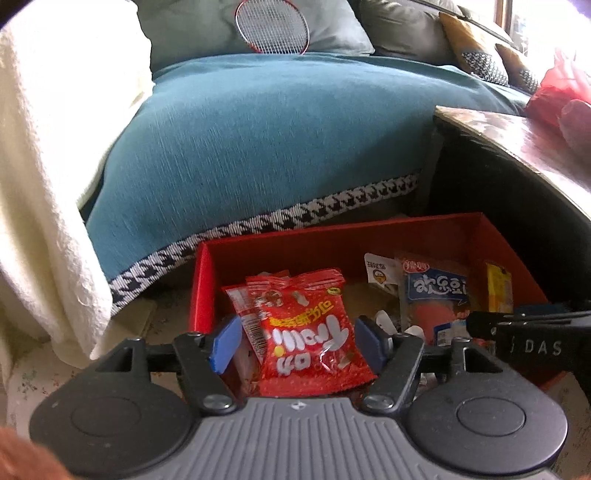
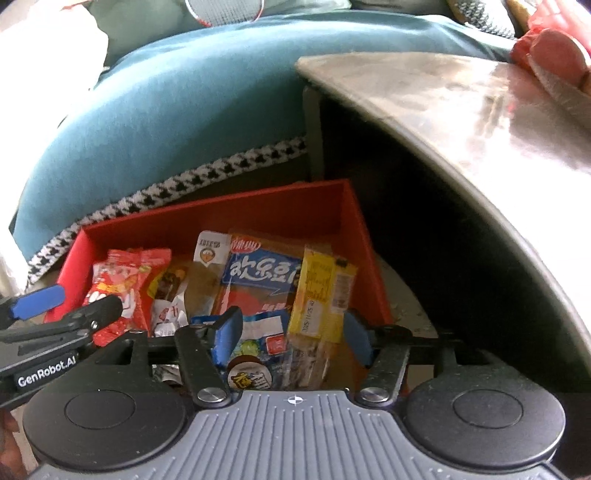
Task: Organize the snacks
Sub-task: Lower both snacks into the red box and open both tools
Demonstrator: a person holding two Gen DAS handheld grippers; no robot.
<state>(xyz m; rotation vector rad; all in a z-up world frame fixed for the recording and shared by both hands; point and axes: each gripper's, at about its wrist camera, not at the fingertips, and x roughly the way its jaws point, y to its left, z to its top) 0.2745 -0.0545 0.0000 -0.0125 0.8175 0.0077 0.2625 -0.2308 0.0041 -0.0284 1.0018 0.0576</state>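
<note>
A red cardboard box [image 1: 424,230] on the floor holds several snack packs. My left gripper [image 1: 297,341] is open over the box's left part, its blue pads on either side of a red snack bag [image 1: 306,332] without pressing it. A blue-and-white pack [image 1: 436,291] and a yellow pack [image 1: 498,288] lie to the right. In the right wrist view my right gripper [image 2: 290,334] is open over the same box [image 2: 258,206], with the yellow pack [image 2: 319,295] and blue pack [image 2: 258,273] between its pads. The red bag [image 2: 118,284] lies at the left.
A sofa with a teal cover [image 1: 277,140] and houndstooth trim stands behind the box. A racket [image 1: 271,26] leans on its cushions. A shiny table top [image 2: 461,110] overhangs the box on the right, with a red plastic bag [image 1: 557,92] on it. A white throw [image 1: 44,184] hangs at left.
</note>
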